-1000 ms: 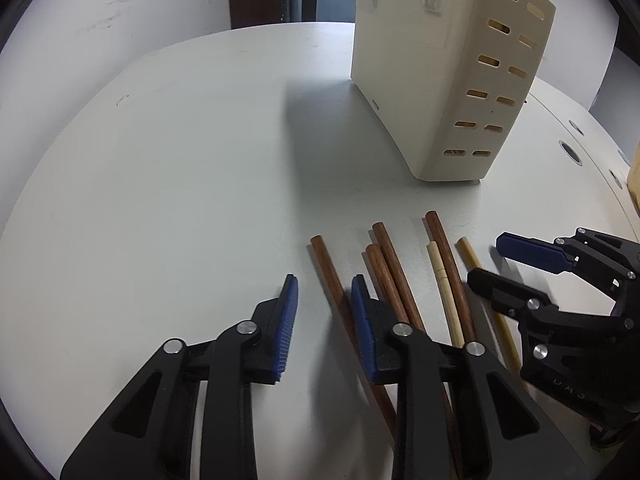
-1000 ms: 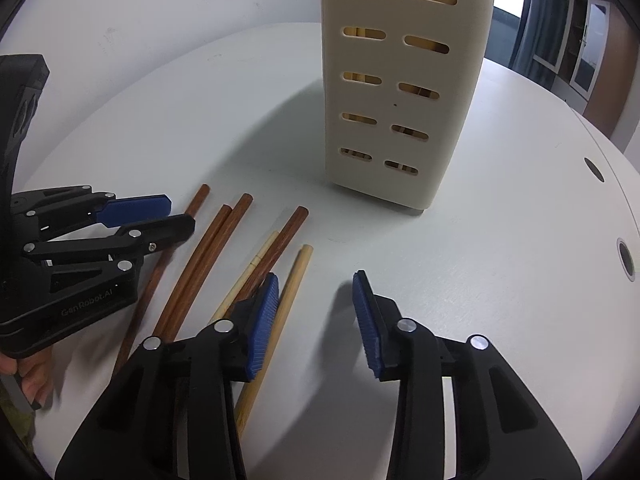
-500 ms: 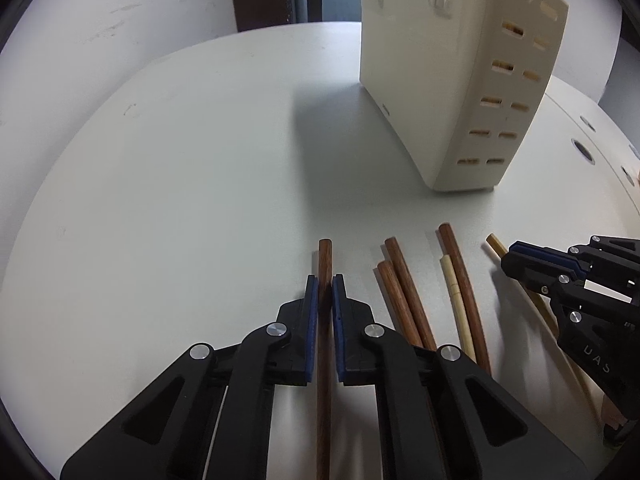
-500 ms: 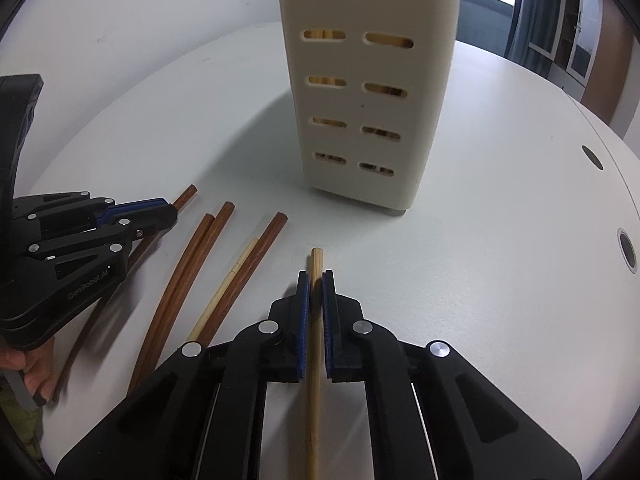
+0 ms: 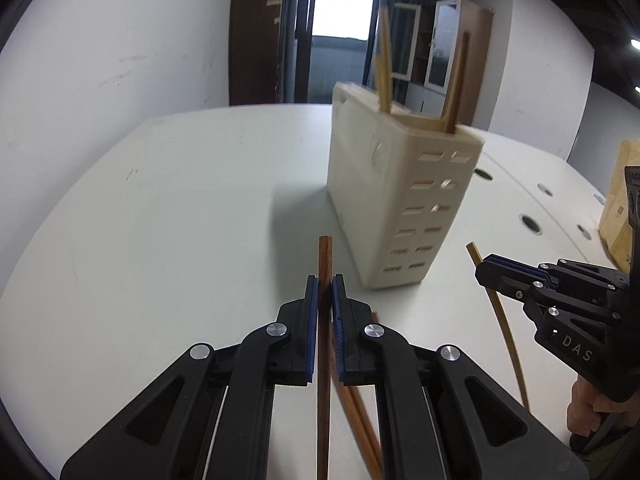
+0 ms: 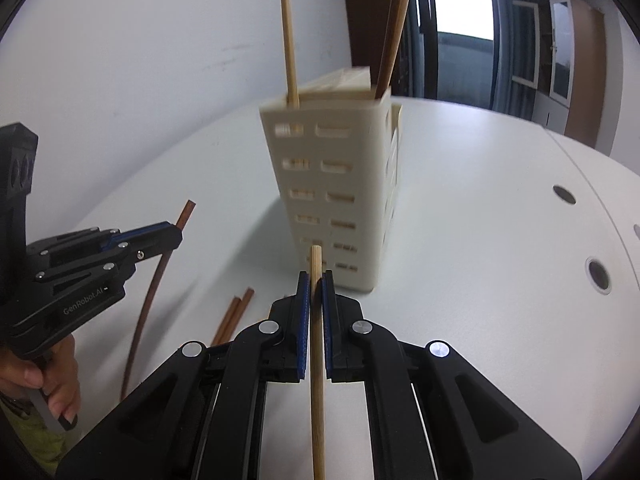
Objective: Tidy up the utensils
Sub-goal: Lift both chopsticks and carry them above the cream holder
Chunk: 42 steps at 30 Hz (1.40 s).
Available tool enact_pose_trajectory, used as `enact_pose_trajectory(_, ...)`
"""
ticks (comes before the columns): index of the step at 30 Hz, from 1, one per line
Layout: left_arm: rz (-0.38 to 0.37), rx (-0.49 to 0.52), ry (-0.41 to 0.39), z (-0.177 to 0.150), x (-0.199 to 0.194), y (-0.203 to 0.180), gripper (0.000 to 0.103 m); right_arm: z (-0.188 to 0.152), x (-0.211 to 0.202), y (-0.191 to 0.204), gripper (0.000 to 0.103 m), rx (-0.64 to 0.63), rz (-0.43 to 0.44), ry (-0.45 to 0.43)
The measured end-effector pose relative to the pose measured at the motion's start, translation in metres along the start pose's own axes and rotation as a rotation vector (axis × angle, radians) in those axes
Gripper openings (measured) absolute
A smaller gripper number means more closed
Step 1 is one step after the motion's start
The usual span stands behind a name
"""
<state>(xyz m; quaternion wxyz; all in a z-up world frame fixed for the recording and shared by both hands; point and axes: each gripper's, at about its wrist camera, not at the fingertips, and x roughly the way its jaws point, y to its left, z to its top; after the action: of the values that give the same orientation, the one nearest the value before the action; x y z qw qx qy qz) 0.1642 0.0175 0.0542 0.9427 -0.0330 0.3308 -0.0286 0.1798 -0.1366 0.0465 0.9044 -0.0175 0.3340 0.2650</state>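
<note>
Where the left wrist view looks out, left gripper [image 5: 324,280] jaws clamp a dark brown chopstick [image 5: 324,260], lower end cut off. Right wrist view: right gripper [image 6: 314,276] jaws pinch a pale chopstick [image 6: 315,264]; cream holder [image 6: 336,200] blurred on the counter [image 6: 480,220], slot contents indistinct.

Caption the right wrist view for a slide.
Right gripper clamps a pale chopstick before the slotted holder; left gripper grips a brown chopstick.
</note>
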Motion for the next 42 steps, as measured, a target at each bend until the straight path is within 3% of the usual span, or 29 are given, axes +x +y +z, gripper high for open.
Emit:
enact_pose_trajectory(6,-0.019,0.028,-0.11,0.021,-0.027,-0.008,0.006,0.011,-0.022,-0.006,0.007,-0.003,0.003,-0.087)
enact_pose_trajectory(16,-0.025,0.049,-0.185,0.041,-0.049,-0.015,0.006,0.021,-0.042,-0.007,0.007,-0.031,0.006,-0.158)
enact_pose_trajectory(24,-0.036,0.073,-0.286,0.068,-0.067,-0.026,0.006,0.056,-0.071,-0.013,0.007,-0.06,0.006,-0.245)
enact_pose_trajectory(42,-0.061,0.095,-0.472,0.103,-0.07,-0.042,0.006,0.098,-0.082,-0.038,0.007,-0.045,0.02,-0.42)
